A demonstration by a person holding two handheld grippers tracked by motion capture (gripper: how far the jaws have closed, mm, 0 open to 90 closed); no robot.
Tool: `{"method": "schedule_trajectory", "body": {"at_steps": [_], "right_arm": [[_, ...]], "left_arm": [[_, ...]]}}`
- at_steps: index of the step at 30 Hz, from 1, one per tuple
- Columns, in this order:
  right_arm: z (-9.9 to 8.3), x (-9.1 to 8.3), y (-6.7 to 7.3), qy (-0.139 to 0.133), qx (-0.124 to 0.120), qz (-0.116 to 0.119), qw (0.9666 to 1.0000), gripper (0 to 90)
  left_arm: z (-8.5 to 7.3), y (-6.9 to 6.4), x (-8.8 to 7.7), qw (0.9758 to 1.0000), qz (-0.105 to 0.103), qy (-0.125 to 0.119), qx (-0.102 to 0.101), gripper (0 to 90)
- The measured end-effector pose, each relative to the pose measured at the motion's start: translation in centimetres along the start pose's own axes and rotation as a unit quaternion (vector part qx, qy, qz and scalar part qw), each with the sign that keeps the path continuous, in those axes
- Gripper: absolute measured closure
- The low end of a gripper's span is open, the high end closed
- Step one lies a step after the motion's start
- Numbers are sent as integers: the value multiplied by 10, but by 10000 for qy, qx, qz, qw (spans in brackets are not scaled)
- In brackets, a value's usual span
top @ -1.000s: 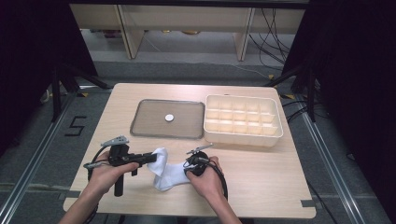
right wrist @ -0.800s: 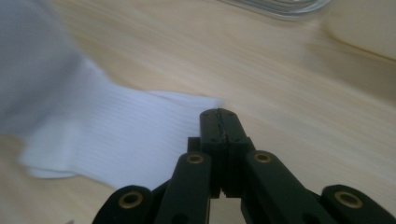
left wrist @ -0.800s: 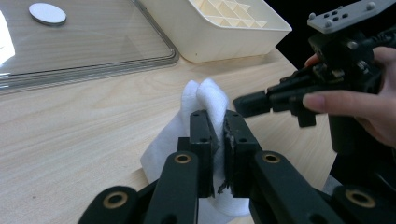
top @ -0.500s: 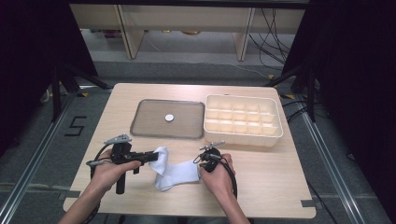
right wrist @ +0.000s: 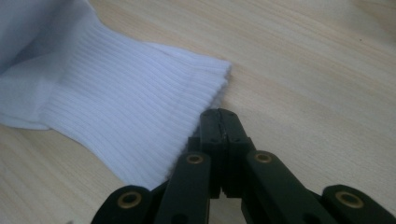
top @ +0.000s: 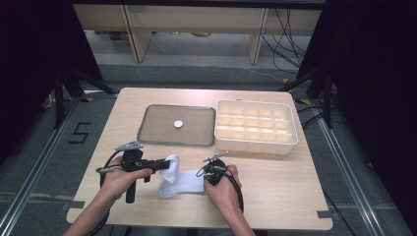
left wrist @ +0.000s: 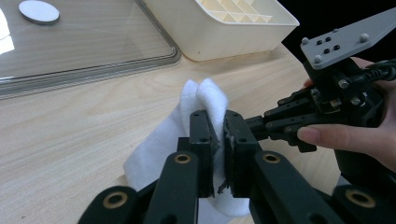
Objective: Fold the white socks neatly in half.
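The white sock (top: pixel 179 179) lay on the desk (top: pixel 275 187) between the two tools, near the person's edge. The left tool (left wrist: pixel 217 140) was clamped on a bunched fold at one end of it, the cloth rising between its pads in the left gripper view, probably to anchor that end so the rest could be stretched or flattened. The right tool (right wrist: pixel 223 122) was closed, jaws pressed flat together at the ribbed cuff (right wrist: pixel 140 121); whether a thin edge of the cuff was caught between them I could not tell, since the hem seemed to end just to its left. It sat low at the opposite end from the left tool, likely to pull the sock straight. Beyond both tools stood the flat tray (top: pixel 196 140) with a small white disc (top: pixel 178 124), and beside it the cream divided box (top: pixel 290 145), both well apart from the sock.
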State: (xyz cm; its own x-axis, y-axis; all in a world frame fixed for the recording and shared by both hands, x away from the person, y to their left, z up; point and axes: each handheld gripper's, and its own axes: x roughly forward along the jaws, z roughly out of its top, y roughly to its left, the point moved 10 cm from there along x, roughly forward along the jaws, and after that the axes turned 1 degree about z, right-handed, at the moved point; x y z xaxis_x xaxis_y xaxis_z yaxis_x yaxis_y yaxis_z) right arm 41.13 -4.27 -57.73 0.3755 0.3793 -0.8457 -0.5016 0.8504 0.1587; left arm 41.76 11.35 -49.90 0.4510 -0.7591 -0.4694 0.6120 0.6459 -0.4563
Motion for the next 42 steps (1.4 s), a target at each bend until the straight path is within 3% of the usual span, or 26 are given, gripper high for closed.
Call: {"method": "schedule_trajectory", "body": {"at_steps": [3, 6, 11, 16, 25, 34, 38, 40, 42], "right_arm": [[2, 1, 4, 2, -57, -12, 10000, 899], [3, 1, 7, 47, 46, 20, 10000, 899], [8, 3, 6, -93, -71, 56, 9999, 899], [10, -2, 7, -165, 22, 187, 9997, 895], [6, 1, 9, -71, 29, 198, 9998, 894], [8, -1, 12, -115, 99, 268, 9995, 884], [11, -3, 9, -198, 37, 197, 9996, 881], [11, -5, 11, -224, 40, 307, 9993, 878], [11, -6, 8, -216, 74, 189, 9996, 874]], "left_arm": [[-2, 0, 2, 10000, 28, 30, -15, 834], [-4, 0, 4, 10000, 31, 65, 1, 833], [-9, 1, 10, 9998, 73, 162, 4, 833], [-16, 3, 18, 9995, 146, 277, 11, 833], [-26, 3, 34, 9985, 234, 478, 96, 829], [-29, 4, 47, 9981, 319, 521, 83, 819], [-32, 3, 52, 9981, 293, 543, 95, 783], [-33, 1, 55, 9982, 254, 534, 85, 775], [-32, -5, 59, 9987, 96, 505, -68, 730]]}}
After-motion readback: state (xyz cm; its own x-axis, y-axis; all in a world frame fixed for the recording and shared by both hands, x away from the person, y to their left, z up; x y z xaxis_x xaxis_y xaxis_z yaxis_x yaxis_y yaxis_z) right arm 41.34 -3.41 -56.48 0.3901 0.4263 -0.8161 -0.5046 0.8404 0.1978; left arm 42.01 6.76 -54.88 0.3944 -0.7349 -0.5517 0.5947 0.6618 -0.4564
